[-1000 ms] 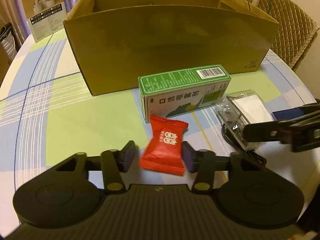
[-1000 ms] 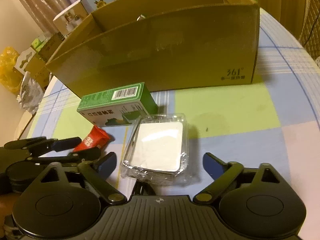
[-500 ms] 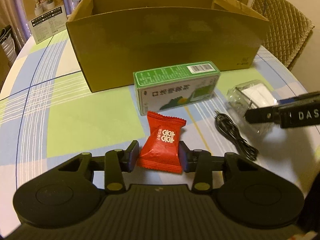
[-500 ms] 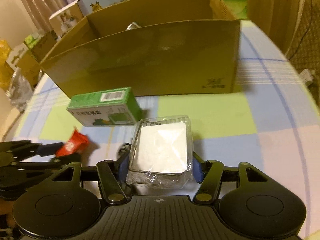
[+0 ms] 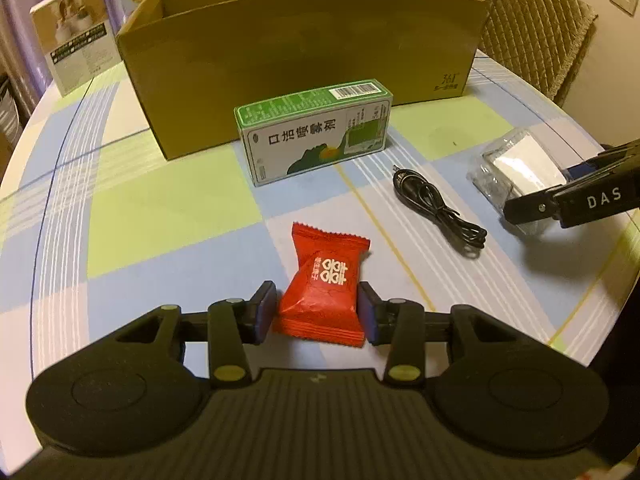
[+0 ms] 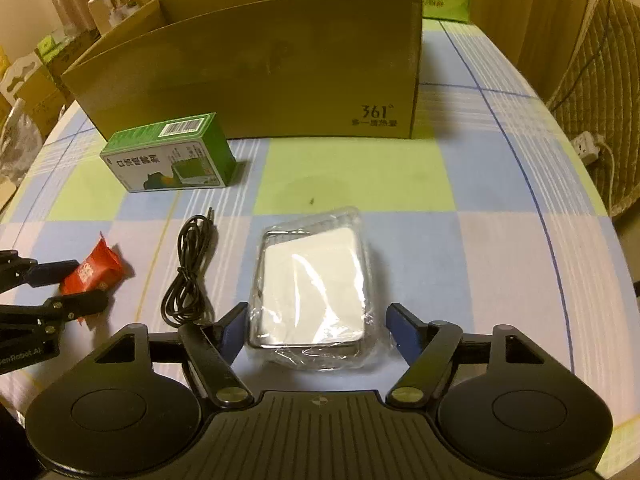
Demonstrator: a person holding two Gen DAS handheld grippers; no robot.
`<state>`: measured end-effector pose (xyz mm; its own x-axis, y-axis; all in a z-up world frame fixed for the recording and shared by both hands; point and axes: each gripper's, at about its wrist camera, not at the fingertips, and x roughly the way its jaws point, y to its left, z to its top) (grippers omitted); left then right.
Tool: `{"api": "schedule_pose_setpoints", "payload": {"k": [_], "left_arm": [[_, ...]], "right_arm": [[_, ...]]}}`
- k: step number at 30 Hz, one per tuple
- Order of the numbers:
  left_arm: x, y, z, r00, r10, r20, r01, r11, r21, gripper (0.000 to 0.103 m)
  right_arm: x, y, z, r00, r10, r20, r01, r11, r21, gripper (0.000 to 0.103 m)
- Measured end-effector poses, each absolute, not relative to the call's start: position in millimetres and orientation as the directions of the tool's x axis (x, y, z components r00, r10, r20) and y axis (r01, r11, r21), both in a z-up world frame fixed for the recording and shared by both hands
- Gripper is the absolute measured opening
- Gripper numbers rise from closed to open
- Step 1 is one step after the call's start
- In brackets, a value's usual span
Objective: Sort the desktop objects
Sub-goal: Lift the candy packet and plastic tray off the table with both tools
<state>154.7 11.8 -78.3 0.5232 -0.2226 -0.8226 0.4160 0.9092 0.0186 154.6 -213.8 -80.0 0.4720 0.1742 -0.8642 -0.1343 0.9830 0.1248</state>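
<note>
The left gripper (image 5: 317, 312) stays clamped on the red candy packet (image 5: 323, 282). The right gripper (image 6: 312, 326), previously clamped, is now spread around the wrapped white pack (image 6: 311, 280), released short of the cardboard box (image 6: 256, 68).

Bench cloth (image 6: 472, 184): checked in pale blue, lime green and white, with thin dark blue lines. Cardboard box (image 6: 256, 68): plain brown, dark print at one corner. Small carton (image 5: 316, 128): green top with barcode, white front with black characters. Candy packet (image 5: 324, 280): red, white emblem. Cable (image 5: 436, 200): black. Wrapped pack (image 6: 312, 280): white under clear film. Gripper pads (image 6: 400, 328): dark blue.
</note>
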Motion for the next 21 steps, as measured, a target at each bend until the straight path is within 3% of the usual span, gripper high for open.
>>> {"api": "schedule_pose_setpoints", "payload": {"k": [3,12,17,19,21], "left_arm": [[157,9,-79,0.534,-0.208,-0.819,0.433,0.900,0.054,0.046],[165,10,-81,0.518,-0.225,-0.825,0.457,0.888,0.045,0.049],[165,9,-80,0.505,-0.244,-0.828,0.458,0.889,0.017,0.033],[163,8,-80,0.509,-0.237,-0.827,0.452,0.891,0.024,0.025],[161,6,-80,0.514,-0.232,-0.826,0.446,0.895,0.026,0.025]], "right_arm": [[156,-215,-80,0.475,0.182,-0.861,-0.140,0.982,0.130,0.076],[157,-200,-85,0.489,0.143,-0.861,-0.208,0.977,0.044,0.079],[154,-197,-84,0.511,0.117,-0.852,-0.215,0.977,0.005,0.059],[154,-196,-84,0.510,0.116,-0.852,-0.220,0.975,0.001,0.059],[152,-195,-83,0.512,0.114,-0.851,-0.223,0.975,-0.004,0.058]]}}
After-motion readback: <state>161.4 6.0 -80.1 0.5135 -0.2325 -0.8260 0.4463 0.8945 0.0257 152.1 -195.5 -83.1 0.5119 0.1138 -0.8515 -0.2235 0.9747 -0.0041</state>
